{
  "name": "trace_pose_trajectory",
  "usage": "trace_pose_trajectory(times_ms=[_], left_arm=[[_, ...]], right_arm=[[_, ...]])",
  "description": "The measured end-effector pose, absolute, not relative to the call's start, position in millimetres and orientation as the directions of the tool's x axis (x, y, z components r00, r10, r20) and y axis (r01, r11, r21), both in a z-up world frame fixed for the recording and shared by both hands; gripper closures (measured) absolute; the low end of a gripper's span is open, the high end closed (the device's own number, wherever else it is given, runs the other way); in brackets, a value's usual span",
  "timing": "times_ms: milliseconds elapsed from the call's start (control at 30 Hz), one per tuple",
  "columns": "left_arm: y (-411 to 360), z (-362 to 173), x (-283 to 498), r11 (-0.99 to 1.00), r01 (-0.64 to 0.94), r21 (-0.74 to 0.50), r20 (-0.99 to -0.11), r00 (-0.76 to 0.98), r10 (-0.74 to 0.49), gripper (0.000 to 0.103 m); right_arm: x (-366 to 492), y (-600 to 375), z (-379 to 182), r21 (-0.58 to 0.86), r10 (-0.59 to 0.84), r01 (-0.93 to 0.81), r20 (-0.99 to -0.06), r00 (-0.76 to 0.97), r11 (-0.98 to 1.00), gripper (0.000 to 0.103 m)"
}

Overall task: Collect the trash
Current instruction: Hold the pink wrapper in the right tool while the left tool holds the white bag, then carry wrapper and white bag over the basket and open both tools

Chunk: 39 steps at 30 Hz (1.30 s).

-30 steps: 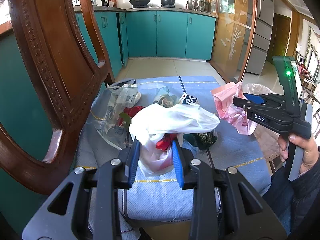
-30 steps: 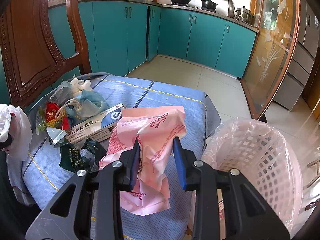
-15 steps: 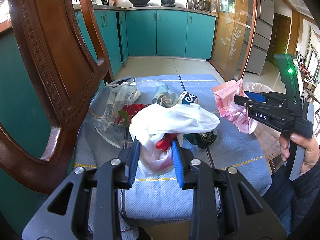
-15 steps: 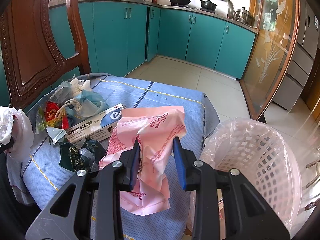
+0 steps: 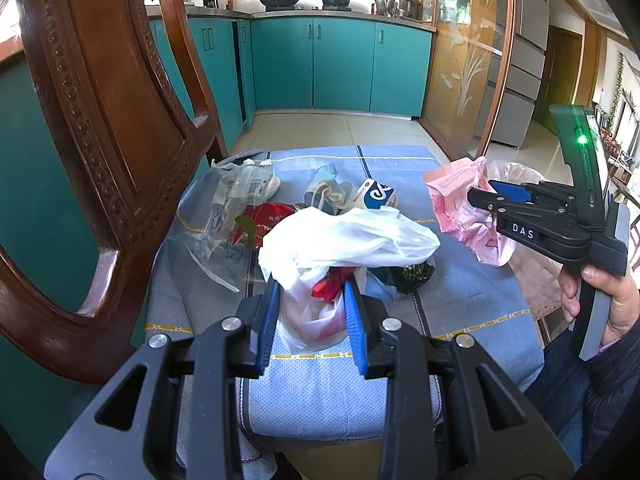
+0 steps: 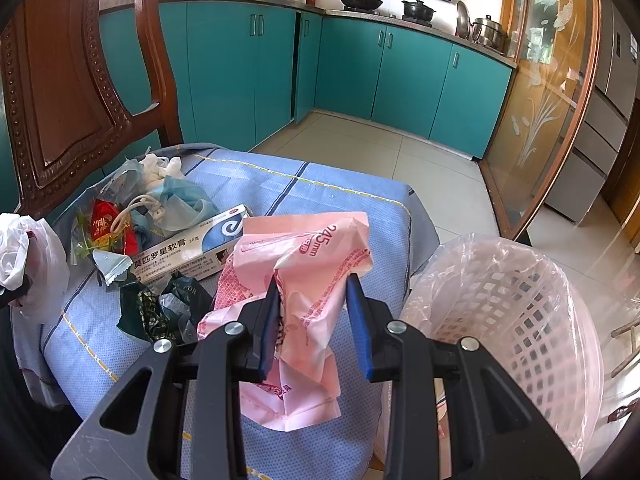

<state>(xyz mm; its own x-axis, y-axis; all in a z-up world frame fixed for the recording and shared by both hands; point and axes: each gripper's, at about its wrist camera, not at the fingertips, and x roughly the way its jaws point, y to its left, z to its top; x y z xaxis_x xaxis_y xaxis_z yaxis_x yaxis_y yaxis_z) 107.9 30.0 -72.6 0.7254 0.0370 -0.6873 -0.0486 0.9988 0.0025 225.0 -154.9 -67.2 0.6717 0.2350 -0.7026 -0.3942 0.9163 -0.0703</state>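
My left gripper [image 5: 310,282] is shut on a crumpled white plastic bag [image 5: 344,238] with red scraps inside, held just above the blue cloth [image 5: 332,384]. My right gripper [image 6: 312,280] is shut on a pink plastic wrapper [image 6: 308,256], held above the cloth's right edge next to the white lattice bin [image 6: 500,312] with a clear liner. The right gripper [image 5: 486,196] and the pink wrapper [image 5: 456,204] also show in the left wrist view. The white bag also shows at the left edge of the right wrist view [image 6: 24,256].
More trash lies on the cloth: a clear bag [image 5: 228,208], a red wrapper [image 6: 106,220], a blue face mask [image 6: 176,204], a white-and-blue ointment box [image 6: 192,244], a dark green wrapper [image 6: 160,308]. A carved wooden chair back [image 5: 100,120] stands close on the left.
The right gripper with the pink wrapper has drifted slightly right toward the bin. The left gripper still holds the white bag in the same place.
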Motion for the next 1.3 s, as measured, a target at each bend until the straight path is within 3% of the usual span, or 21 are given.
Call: trace_pose_trajectory(times_ms=[1000,1300], left_arm=[[30,-75,108,0.999,-0.053,-0.001,-0.691,0.722,0.038,0.071],[18,-42,118,0.998,0.003,-0.058,-0.626,0.779,-0.039,0.071]], right_arm=[[222,-161,-65,-0.074,0.231,-0.388,-0.695,0.681,0.919,0.071],[215,-210,-31,-0.017,0.226,-0.29,-0.584,0.779,0.957,0.071]])
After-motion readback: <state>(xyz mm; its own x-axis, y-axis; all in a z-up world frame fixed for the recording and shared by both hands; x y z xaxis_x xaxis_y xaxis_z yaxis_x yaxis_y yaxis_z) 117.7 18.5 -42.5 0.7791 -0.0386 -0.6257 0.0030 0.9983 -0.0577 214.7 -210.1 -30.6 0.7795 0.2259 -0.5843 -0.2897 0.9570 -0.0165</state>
